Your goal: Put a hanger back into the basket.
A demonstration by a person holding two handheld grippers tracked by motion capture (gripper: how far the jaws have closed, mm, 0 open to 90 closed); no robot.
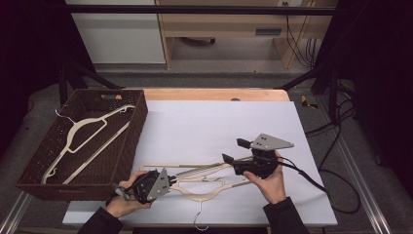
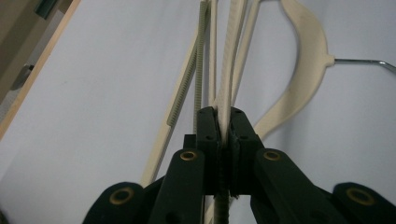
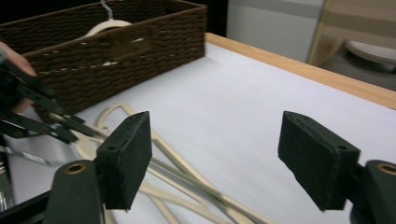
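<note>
From the high view, cream hangers [image 1: 204, 178] lie piled near the table's [image 1: 219, 126] front edge, beside the wicker basket [image 1: 139, 122] at its left edge that already carries one, so sorting looks the aim. The left gripper [image 1: 168, 181] nips the pile's left end. In the left gripper view, the jaws are pressed tight on one hanger bar [image 2: 226, 107]. In the right gripper view, the right gripper [image 3: 212, 163] hangs spread wide above the hangers, holding nothing.

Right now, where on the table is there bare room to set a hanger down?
The white mat is bare between the brown wicker basket and its right edge, behind the cream plastic hangers. The near middle is crowded: the hangers lie there with both tongs, left and right.
</note>
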